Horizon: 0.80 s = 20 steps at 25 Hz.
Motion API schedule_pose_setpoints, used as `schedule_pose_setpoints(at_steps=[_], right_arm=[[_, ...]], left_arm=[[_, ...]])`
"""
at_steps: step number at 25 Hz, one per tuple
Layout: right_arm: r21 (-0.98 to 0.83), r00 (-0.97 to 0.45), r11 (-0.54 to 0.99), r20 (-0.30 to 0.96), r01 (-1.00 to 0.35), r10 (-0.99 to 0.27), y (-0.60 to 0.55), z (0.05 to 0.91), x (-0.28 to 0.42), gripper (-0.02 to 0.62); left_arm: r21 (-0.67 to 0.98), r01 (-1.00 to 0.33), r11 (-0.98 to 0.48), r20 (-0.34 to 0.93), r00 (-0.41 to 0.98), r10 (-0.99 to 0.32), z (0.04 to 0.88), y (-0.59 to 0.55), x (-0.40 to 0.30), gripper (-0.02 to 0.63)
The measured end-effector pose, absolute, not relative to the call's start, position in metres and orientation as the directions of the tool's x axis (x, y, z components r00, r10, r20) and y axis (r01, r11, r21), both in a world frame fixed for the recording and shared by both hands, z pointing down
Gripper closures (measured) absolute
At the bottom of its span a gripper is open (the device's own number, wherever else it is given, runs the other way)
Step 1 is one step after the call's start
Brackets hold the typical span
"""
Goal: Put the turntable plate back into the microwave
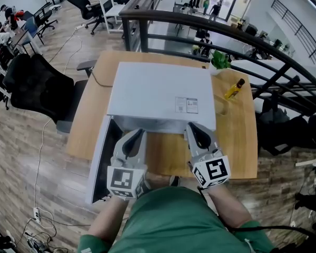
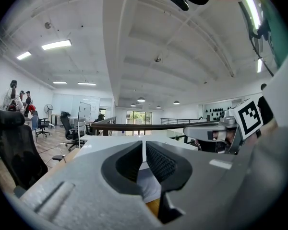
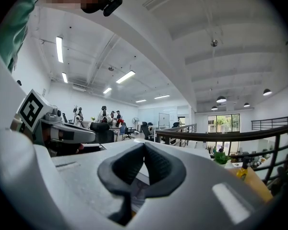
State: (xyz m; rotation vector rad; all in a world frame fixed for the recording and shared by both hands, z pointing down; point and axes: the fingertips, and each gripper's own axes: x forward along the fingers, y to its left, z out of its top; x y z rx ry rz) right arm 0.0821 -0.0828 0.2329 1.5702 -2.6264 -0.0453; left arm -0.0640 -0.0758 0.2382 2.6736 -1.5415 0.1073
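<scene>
- The turntable plate cannot be made out in any view; from the head view only the top of the white box-shaped microwave [image 1: 158,91] shows, and its cavity is hidden beneath that top.
- The microwave sits on the light wooden counter [image 1: 237,141], with a small printed label [image 1: 186,105] near the front right corner of its top.
- The microwave's door [image 1: 101,162], with a dark inner face, hangs swung open at its front left, towards the person.
- The left claw [image 1: 136,136] is just in front of the microwave, right of the open door, pointing level at its front; its ribbed black pads [image 2: 158,162] are pressed together with nothing between them.
- The right claw [image 1: 196,130] is at the microwave's front right, also level, squeezed closed and empty.
- Whether either claw touches the microwave cannot be told.
- A yellow bottle with a dark cap [image 1: 234,89] lies right of the microwave, and a green leafy plant [image 1: 219,60] is at its far right corner.
- A black office chair [image 1: 37,86] stands left of the microwave, off the counter.
- A dark curved railing [image 1: 200,20] runs behind the microwave.
</scene>
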Motion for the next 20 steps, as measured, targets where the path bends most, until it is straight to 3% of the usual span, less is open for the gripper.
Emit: schedule_pose_setpoints(at_steps=[20], right_arm=[[0.066,-0.473,0.476,0.06,-0.877,-0.879,-0.085,0.237,0.087,0.592]], left_arm=[[0.028,-0.855,-0.518,0.109,0.517,-0.849,0.25,-0.084,-0.053,0.575]])
